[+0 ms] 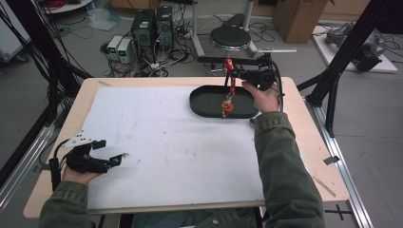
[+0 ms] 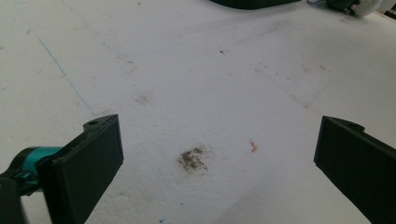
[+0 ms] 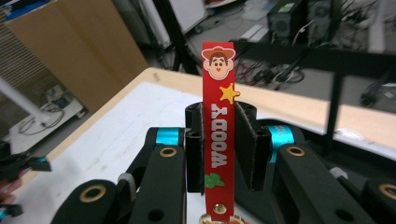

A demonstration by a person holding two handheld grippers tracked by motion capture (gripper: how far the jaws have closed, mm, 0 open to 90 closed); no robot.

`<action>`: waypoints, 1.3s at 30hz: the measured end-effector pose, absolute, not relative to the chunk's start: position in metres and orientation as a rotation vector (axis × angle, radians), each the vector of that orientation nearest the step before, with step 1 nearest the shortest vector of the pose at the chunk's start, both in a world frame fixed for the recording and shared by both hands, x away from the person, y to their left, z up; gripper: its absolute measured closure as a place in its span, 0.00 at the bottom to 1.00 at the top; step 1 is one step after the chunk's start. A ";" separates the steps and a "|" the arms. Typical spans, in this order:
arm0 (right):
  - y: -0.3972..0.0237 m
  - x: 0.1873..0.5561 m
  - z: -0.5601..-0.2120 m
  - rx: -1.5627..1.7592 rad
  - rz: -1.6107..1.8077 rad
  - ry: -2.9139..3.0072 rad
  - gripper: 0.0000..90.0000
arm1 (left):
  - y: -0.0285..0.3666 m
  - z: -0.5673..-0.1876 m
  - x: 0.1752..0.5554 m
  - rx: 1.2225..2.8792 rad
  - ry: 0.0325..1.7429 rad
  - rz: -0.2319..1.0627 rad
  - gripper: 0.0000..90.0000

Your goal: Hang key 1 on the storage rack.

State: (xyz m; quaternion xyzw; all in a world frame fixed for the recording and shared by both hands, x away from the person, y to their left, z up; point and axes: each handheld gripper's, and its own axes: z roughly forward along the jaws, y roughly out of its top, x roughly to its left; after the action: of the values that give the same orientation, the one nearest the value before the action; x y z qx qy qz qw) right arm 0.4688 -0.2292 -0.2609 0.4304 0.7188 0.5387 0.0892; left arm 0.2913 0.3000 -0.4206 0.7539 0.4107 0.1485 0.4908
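A red keychain strap [image 3: 218, 140] with a cartoon cowboy face, a yellow star and white letters stands upright between the pads of my right gripper [image 3: 219, 109], which is shut on it. In the high view my right gripper [image 1: 233, 75] holds the strap [image 1: 232, 88] above a black oval tray [image 1: 199, 108], and an orange charm [image 1: 227, 108] dangles from the strap's lower end over the tray. Near the table's front left, my left gripper [image 1: 114, 149] rests low over the white board. Its jaws stand wide open in the left gripper view [image 2: 219, 140], with nothing between them.
A white foam board [image 1: 166, 142] covers most of the wooden table [image 1: 313, 142]. It carries smudges and a small orange mark [image 2: 253, 147]. Beyond the table's far edge are a black stool [image 1: 230, 37], computer towers [image 1: 152, 26], cables and a cardboard box [image 1: 297, 16].
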 end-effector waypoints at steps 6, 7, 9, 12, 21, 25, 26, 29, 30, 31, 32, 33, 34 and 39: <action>-0.243 0.475 -0.254 1.311 1.615 2.100 0.83 | 0.301 -0.420 0.292 1.810 0.993 0.344 0.02; -0.245 0.476 -0.253 1.315 1.617 2.094 0.83 | 0.301 -0.420 0.292 1.806 0.993 0.345 0.02; -0.249 0.479 -0.249 1.311 1.609 2.090 0.83 | 0.301 -0.420 0.292 1.801 0.995 0.345 0.02; -0.256 0.484 -0.243 1.311 1.666 2.059 0.83 | 0.303 -0.419 0.292 1.788 0.998 0.342 0.02; -0.269 0.505 -0.230 1.349 1.716 1.982 0.83 | 0.304 -0.421 0.295 1.786 1.006 0.342 0.02; -0.269 0.516 -0.226 1.360 1.697 1.974 0.83 | 0.305 -0.421 0.296 1.783 1.005 0.341 0.02; -0.268 0.518 -0.225 1.363 1.685 1.977 0.83 | 0.305 -0.421 0.296 1.784 1.004 0.341 0.02; -0.265 0.526 -0.222 1.363 1.650 1.989 0.83 | 0.305 -0.421 0.296 1.785 1.004 0.338 0.02; -0.265 0.528 -0.221 1.361 1.643 1.987 0.83 | 0.305 -0.421 0.296 1.787 1.004 0.337 0.02; -0.264 0.531 -0.220 1.360 1.647 1.983 0.83 | 0.304 -0.422 0.296 1.788 1.004 0.336 0.02; -0.264 0.533 -0.219 1.368 1.649 1.977 0.83 | 0.304 -0.422 0.296 1.787 1.005 0.335 0.02; -0.263 0.535 -0.219 1.365 1.643 1.976 0.83 | 0.304 -0.422 0.296 1.787 1.005 0.336 0.02; -0.263 0.538 -0.219 1.369 1.630 1.977 0.83 | 0.305 -0.422 0.297 1.786 1.003 0.332 0.02; -0.264 0.550 -0.222 1.405 1.576 1.963 0.83 | 0.306 -0.422 0.297 1.785 1.004 0.334 0.02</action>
State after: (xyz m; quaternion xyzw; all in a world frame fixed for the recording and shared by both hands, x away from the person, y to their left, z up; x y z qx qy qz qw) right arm 0.5499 -0.2638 -0.2222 0.4832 0.6752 0.5422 0.1289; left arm 0.2968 0.3056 -0.4217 0.7408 0.4167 0.1386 0.5082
